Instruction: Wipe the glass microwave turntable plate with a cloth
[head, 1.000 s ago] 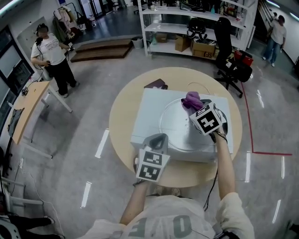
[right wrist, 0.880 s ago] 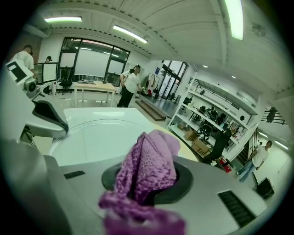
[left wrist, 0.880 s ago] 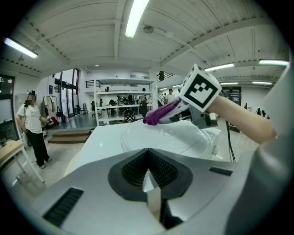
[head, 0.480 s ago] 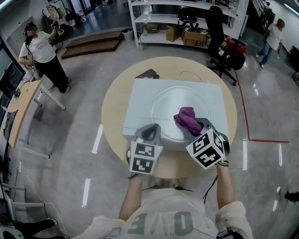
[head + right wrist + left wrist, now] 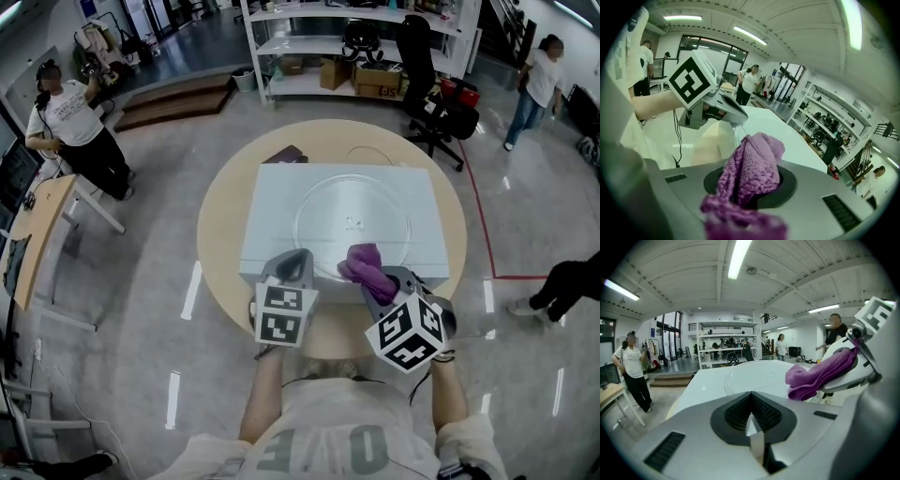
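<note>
Glass turntable plate [image 5: 349,217]: right tongs [image 5: 377,279] clamped on cloth [image 5: 362,262] at plate's near rim; left tongs [image 5: 299,261] together, empty; keep cloth flat, strokes overlapping

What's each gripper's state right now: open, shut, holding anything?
Left gripper: closed, nothing between its jaws.
Right gripper: closed on the purple cloth.

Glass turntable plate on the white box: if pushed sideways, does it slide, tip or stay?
Probably slides: the glass turntable plate lies flat on the smooth white box, nothing visibly holding it. Tipping looks unlikely: it is wide and shallow. Being glass, likely rigid and breakable; it sits close to the box's front edge.
</note>
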Motion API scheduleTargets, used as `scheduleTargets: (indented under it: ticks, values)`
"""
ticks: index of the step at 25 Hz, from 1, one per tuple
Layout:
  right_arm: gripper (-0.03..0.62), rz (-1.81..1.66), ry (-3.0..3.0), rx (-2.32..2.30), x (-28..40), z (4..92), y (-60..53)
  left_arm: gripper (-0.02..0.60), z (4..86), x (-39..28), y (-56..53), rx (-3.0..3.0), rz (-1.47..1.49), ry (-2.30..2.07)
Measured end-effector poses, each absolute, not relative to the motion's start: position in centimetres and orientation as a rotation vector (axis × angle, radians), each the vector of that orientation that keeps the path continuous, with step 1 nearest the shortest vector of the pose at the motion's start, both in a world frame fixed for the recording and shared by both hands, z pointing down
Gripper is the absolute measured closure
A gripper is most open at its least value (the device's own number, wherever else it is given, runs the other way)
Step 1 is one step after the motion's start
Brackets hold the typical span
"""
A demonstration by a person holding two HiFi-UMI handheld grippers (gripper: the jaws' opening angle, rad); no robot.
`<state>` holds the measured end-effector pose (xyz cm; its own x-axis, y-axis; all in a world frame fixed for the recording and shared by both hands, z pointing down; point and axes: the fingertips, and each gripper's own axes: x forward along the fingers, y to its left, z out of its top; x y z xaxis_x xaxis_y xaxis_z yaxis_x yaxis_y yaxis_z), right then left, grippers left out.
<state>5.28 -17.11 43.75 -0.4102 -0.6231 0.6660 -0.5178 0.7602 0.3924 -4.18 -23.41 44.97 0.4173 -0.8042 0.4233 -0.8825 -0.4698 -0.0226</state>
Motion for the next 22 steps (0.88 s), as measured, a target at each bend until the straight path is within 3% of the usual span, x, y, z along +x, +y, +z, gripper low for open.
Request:
scheduleTargets:
  ticks: [9, 16, 22]
  values:
    - [0.545, -0.175, -2.112, 0.88, 5.7, 42.3, -18.5, 0.578, 45.0, -4.1, -23.2, 2.464, 0.57, -1.478]
    - [0.545, -0.275, -2.118, 1.01, 6.3, 37.7, -25.8, 0.578, 44.9, -4.1, -23.4, 2.47, 0.566, -1.477]
    - [0.545, -0.244, -2.063, 1.072, 7.4, 38.9, -32.3, 0.578, 45.3, -4.0, -23.4, 2.469, 0.565, -1.466]
